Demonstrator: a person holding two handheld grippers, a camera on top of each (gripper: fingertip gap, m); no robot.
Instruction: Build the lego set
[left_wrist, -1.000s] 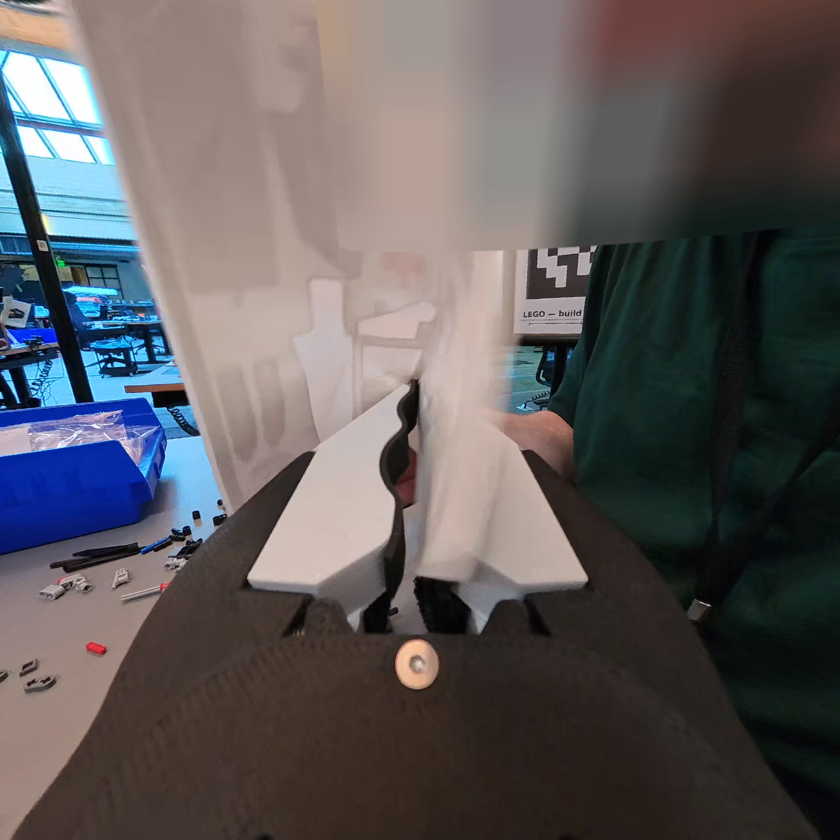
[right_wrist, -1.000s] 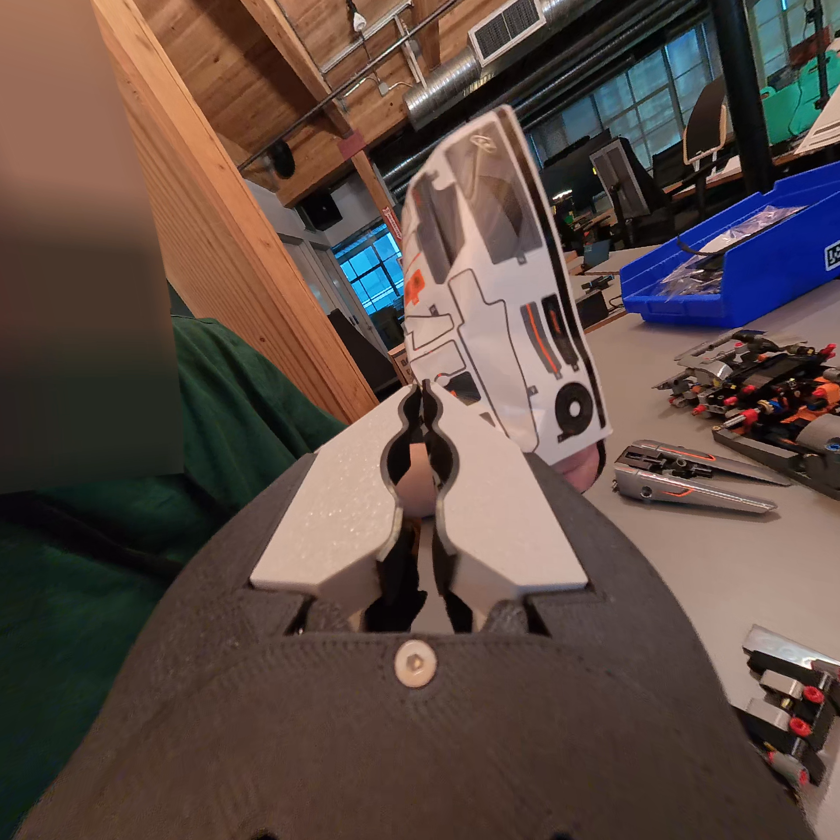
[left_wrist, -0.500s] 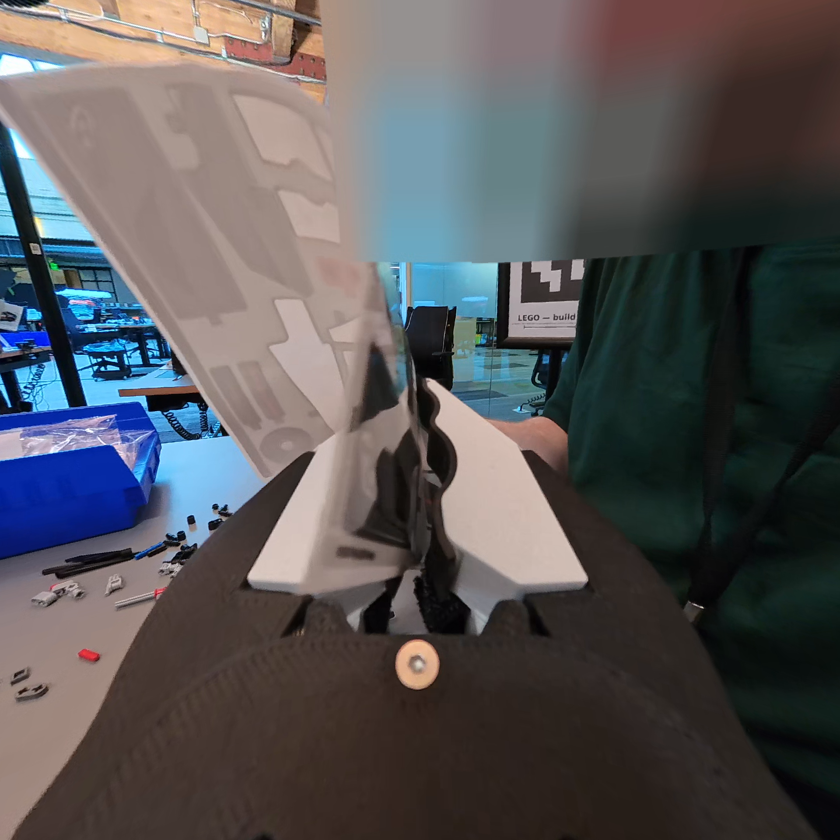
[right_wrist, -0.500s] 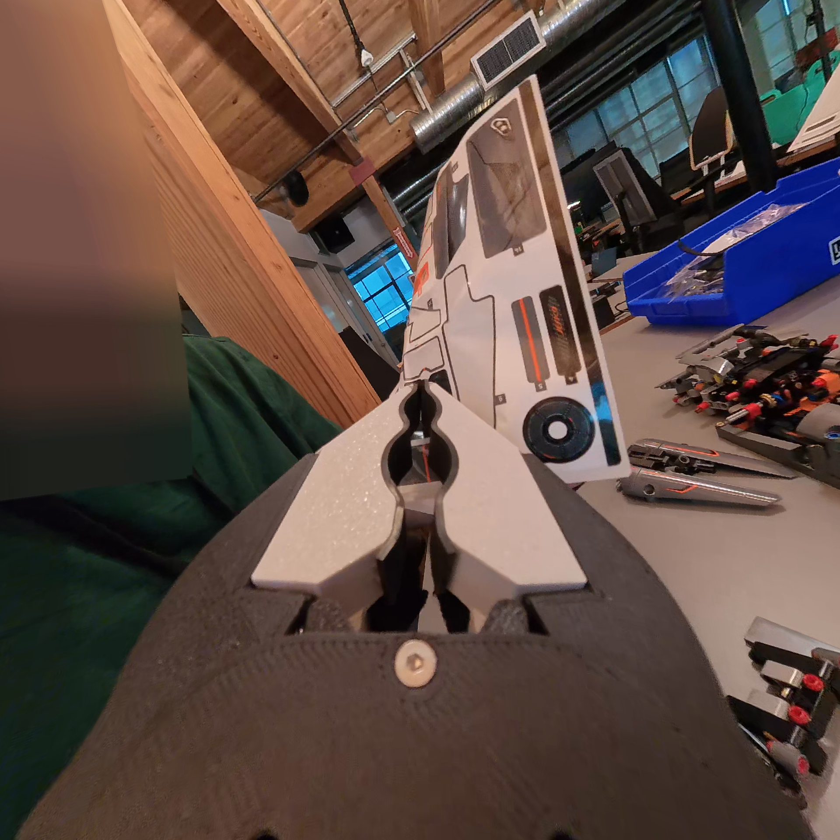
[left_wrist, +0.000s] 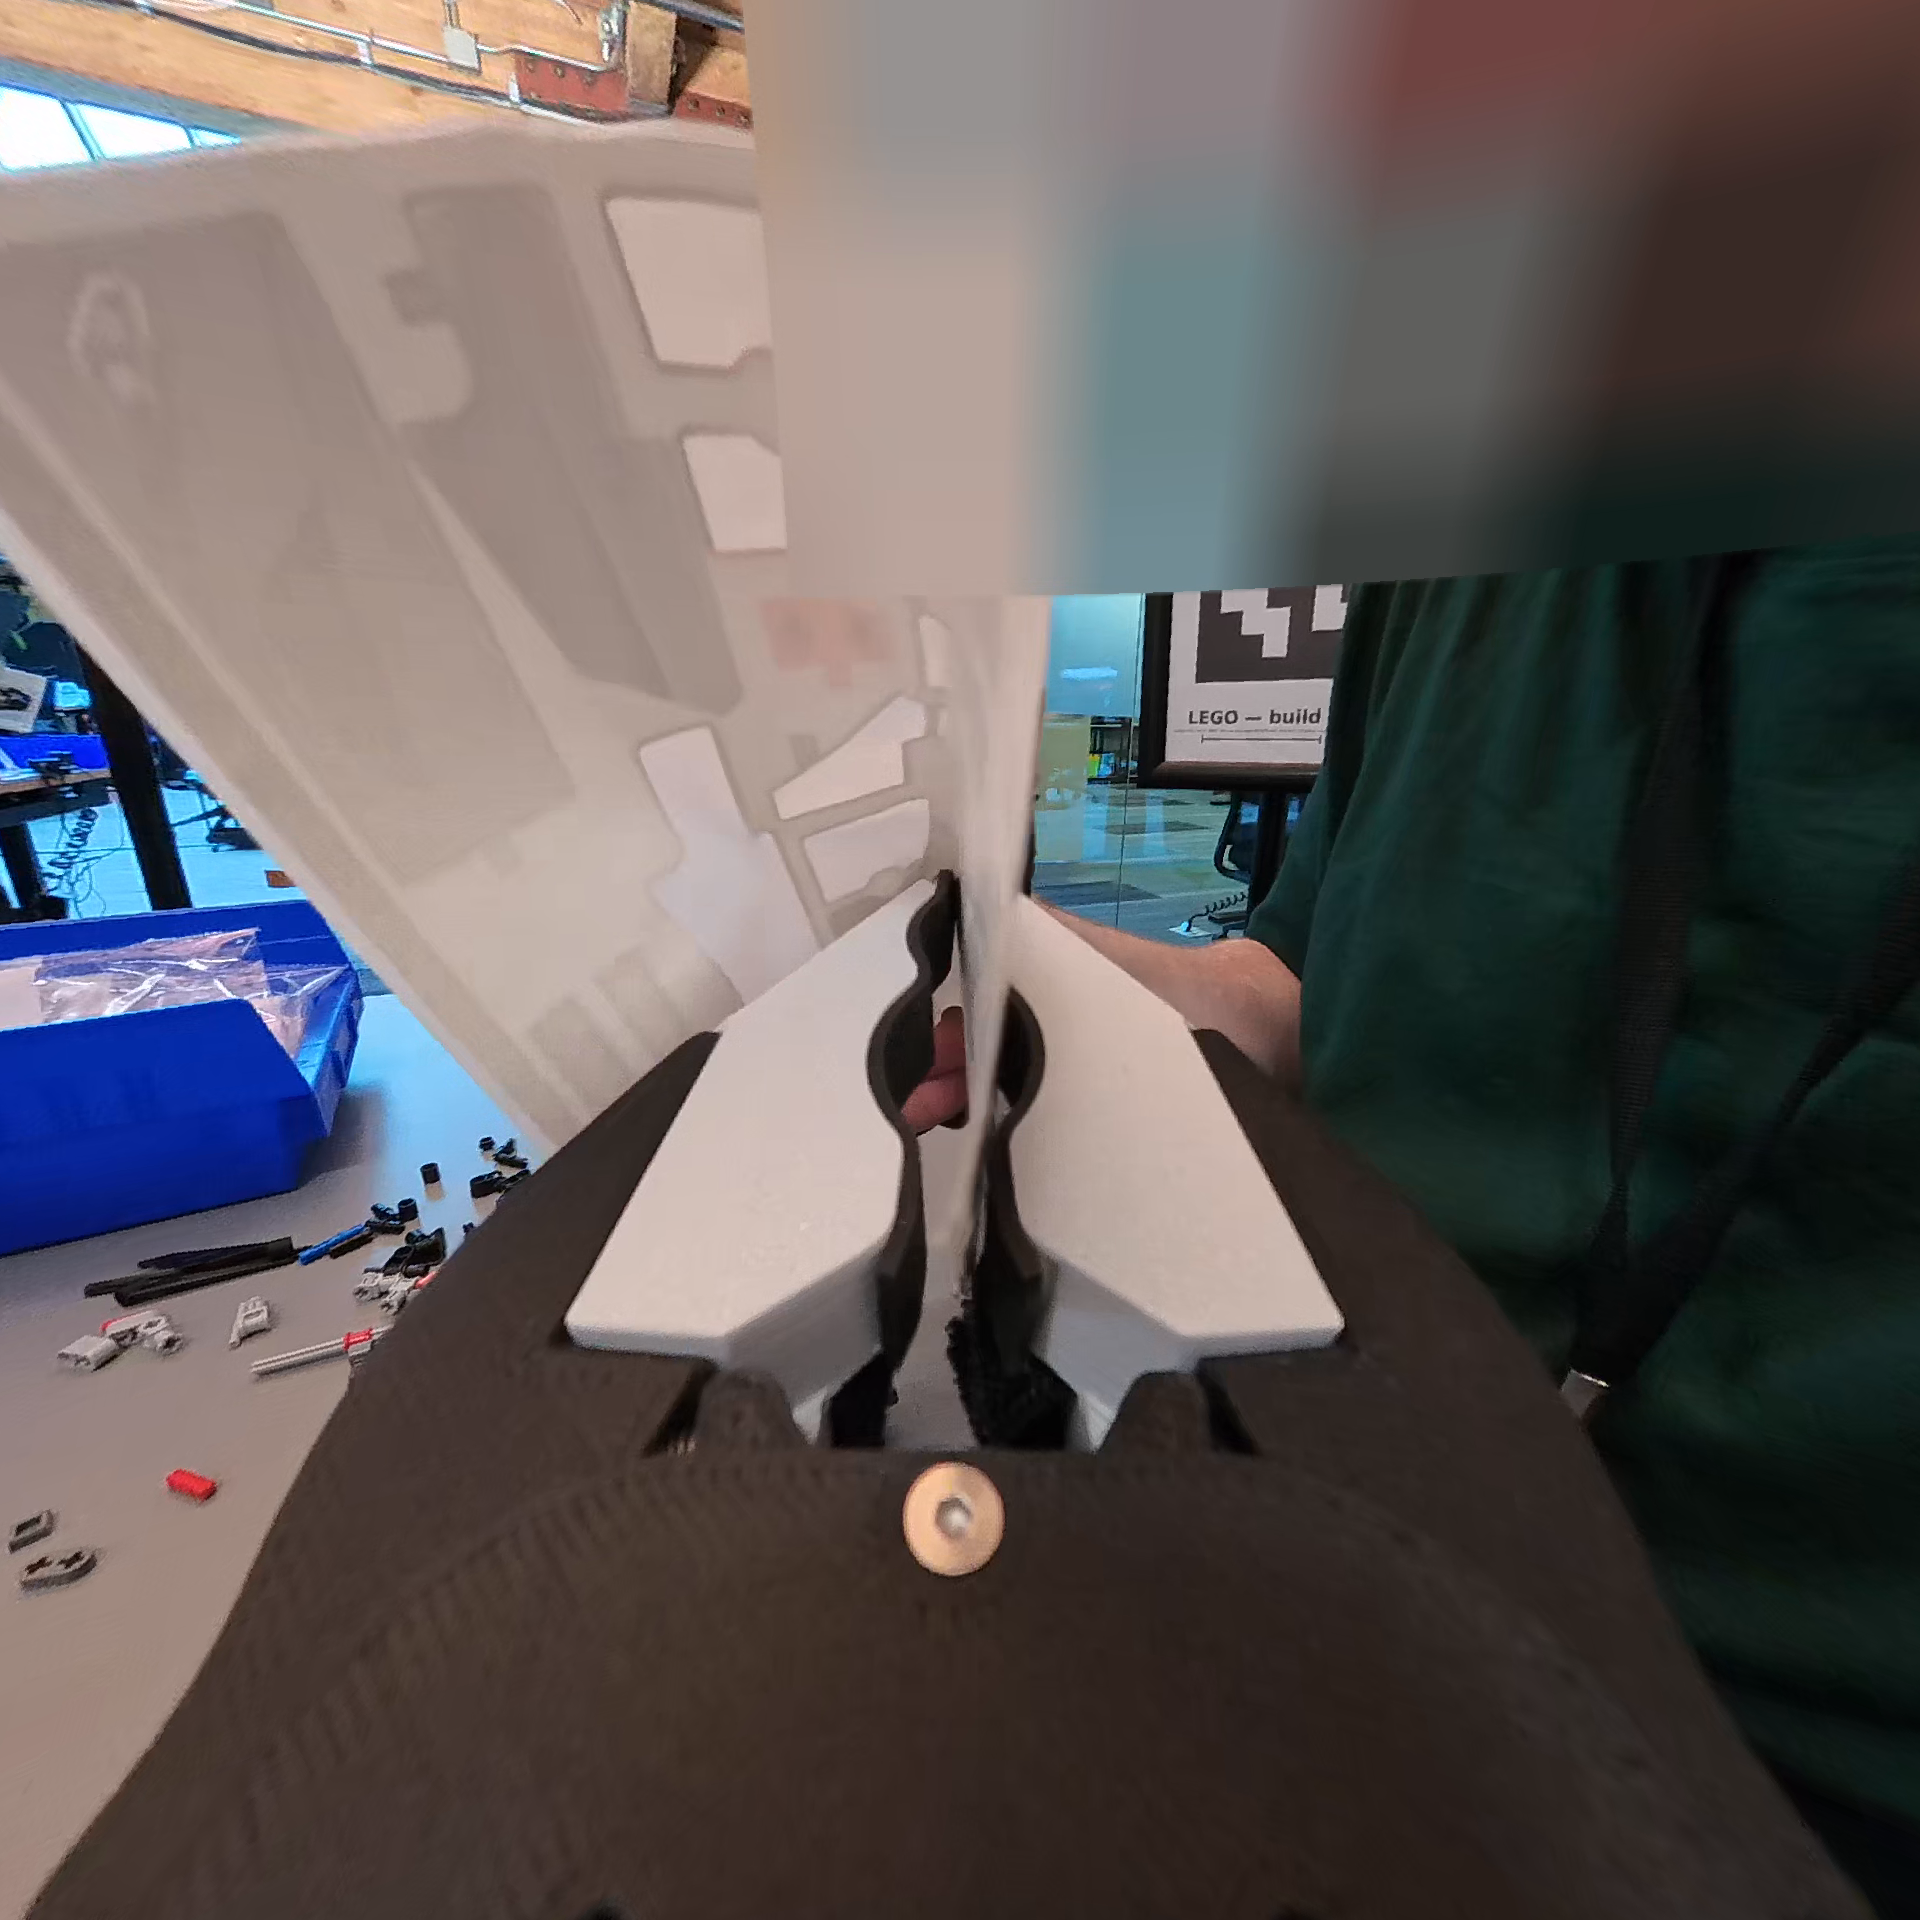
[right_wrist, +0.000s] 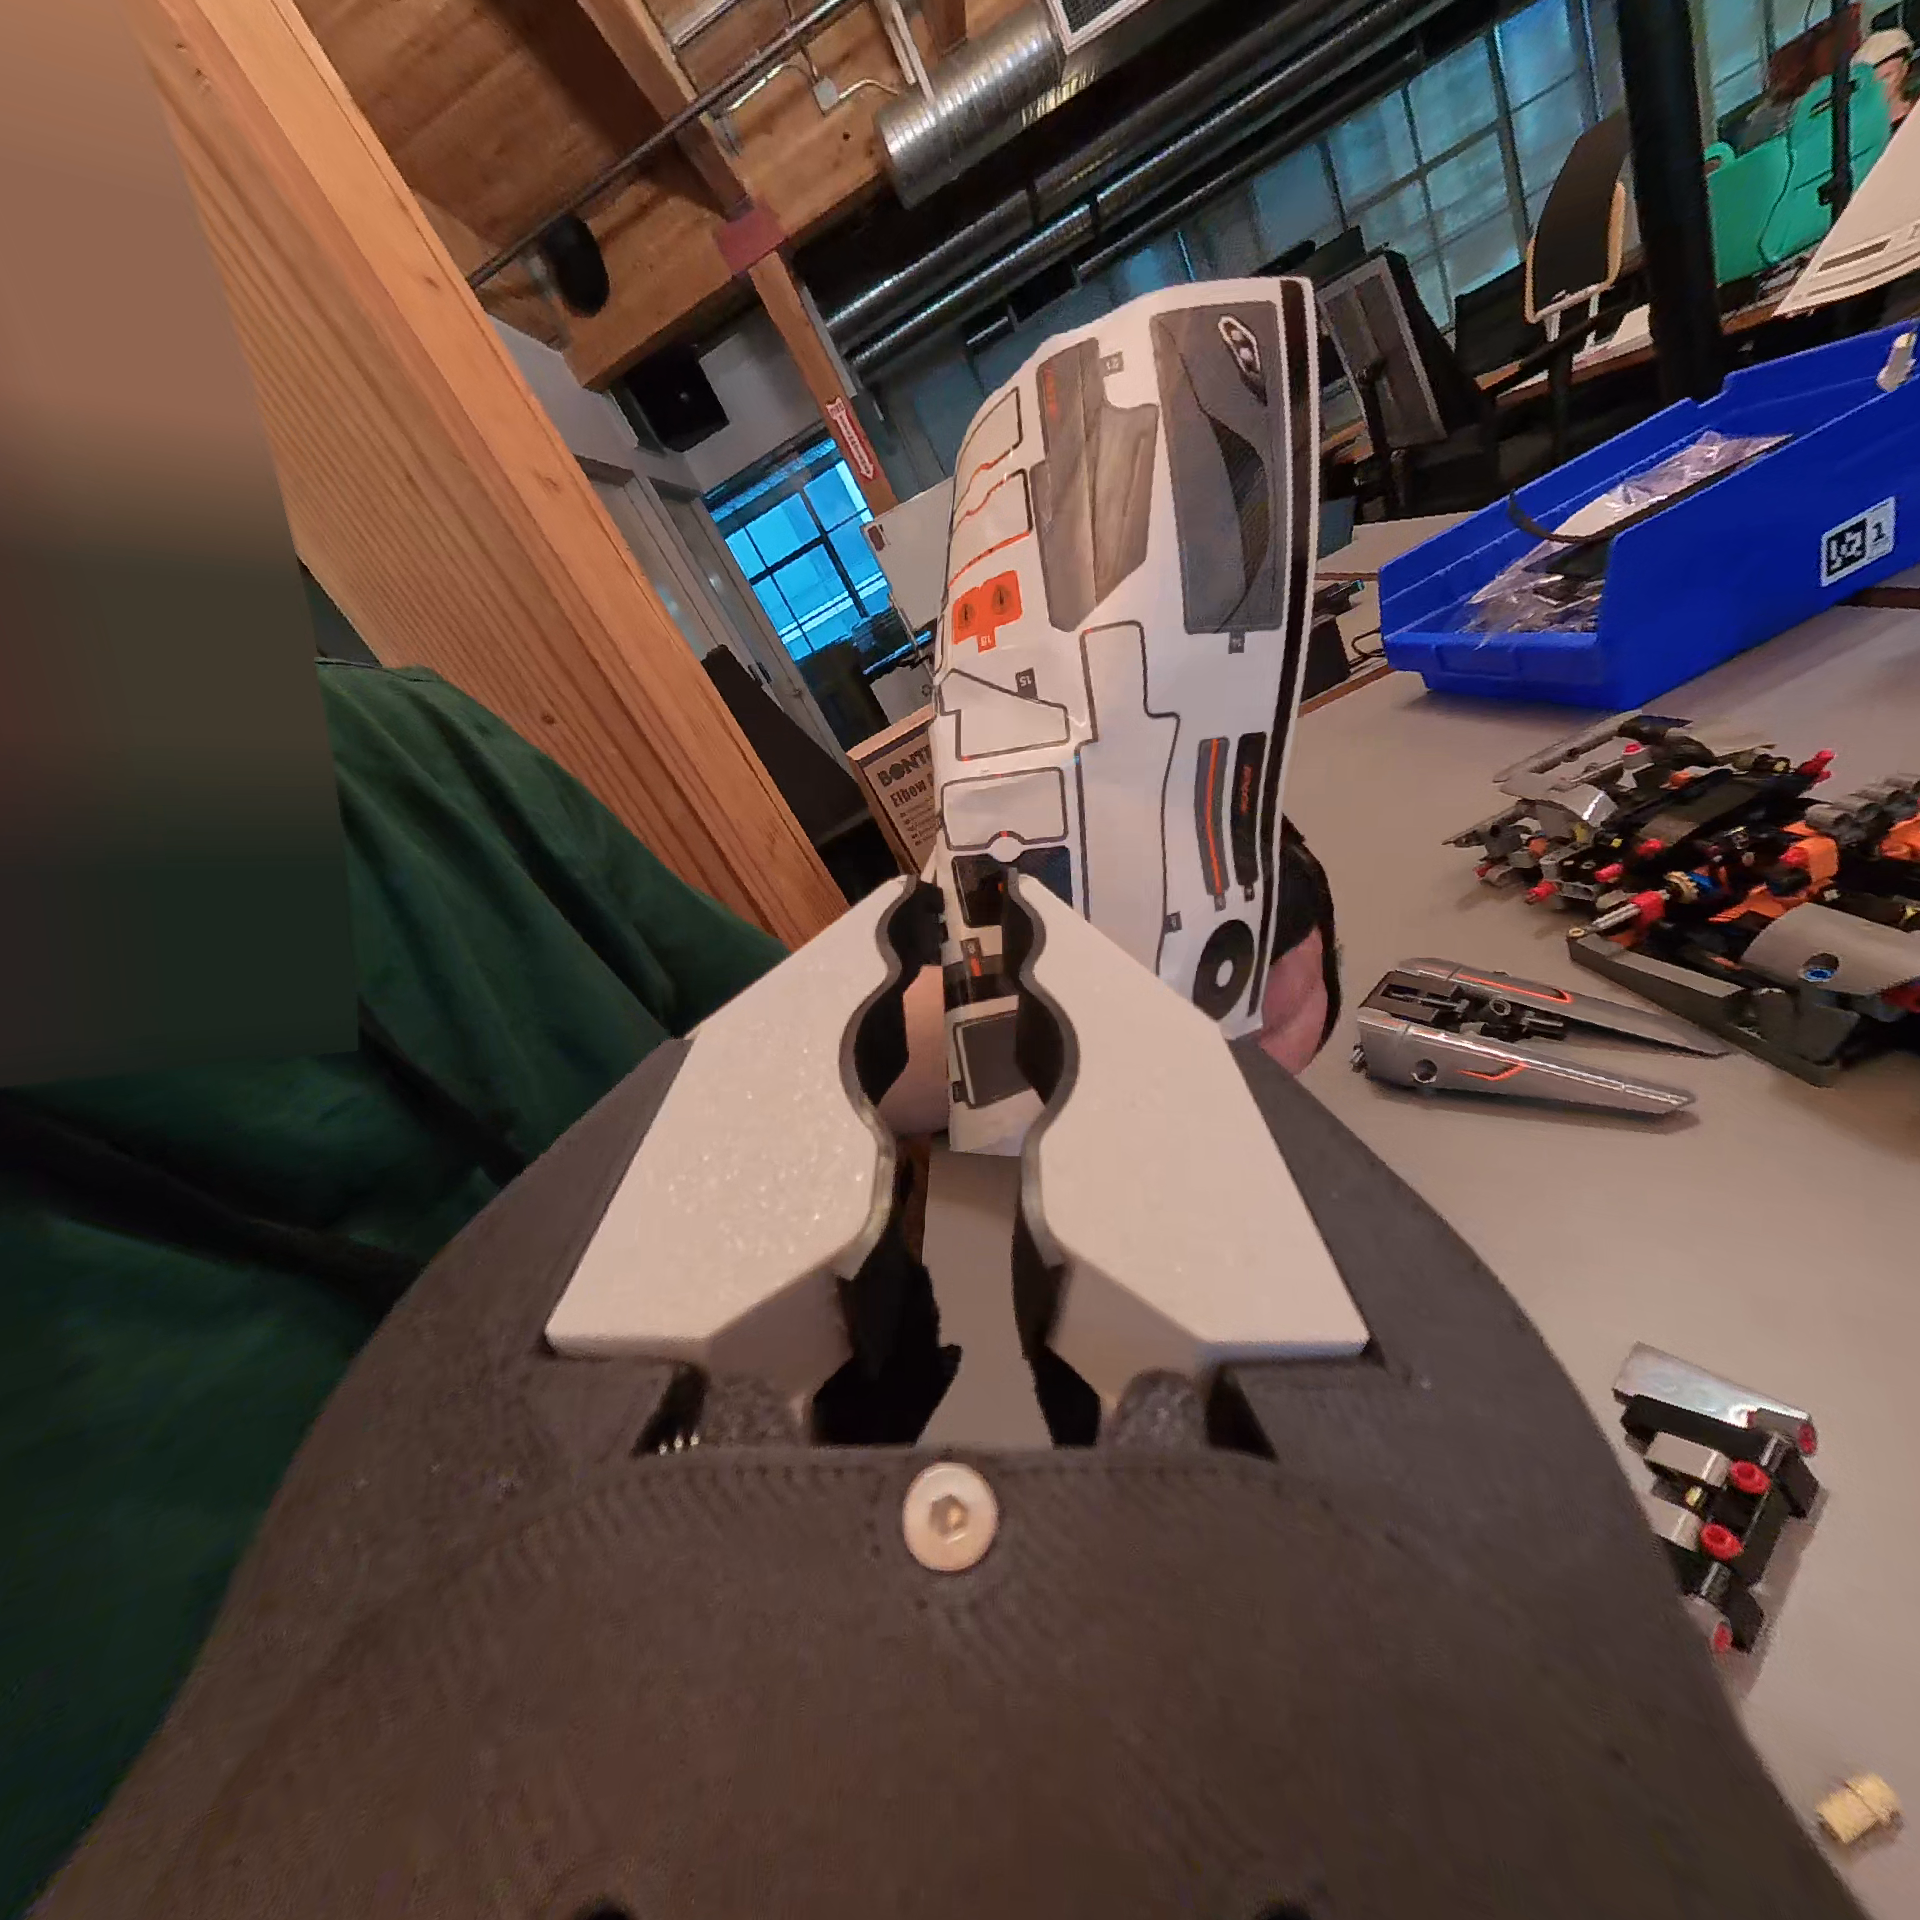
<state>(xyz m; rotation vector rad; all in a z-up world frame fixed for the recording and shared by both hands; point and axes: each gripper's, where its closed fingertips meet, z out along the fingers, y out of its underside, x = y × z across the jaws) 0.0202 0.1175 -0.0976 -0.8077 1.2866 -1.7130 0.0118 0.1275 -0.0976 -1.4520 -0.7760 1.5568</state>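
Observation:
A sticker sheet shows its pale back in the left wrist view. My left gripper is shut on its lower edge and holds it upright above the table. In the right wrist view the sheet's printed face stands just ahead, with grey, black and orange stickers. My right gripper is open by a narrow gap, and the sheet's lower left corner sits between its fingers. The left gripper is hidden behind the sheet there. A partly built black and orange lego car lies on the grey table to the right.
A silver body panel and a small black-and-silver assembly lie near the car. A blue bin with bags stands behind; it also shows in the left wrist view, with loose small parts. A person in green is close. Left tips and right tips are each some 20 cm from the small black-and-silver assembly.
My right gripper's fingers were shut and have parted slightly, and the sheet's corner is now between them. The sheet has swung and turned in my left gripper.

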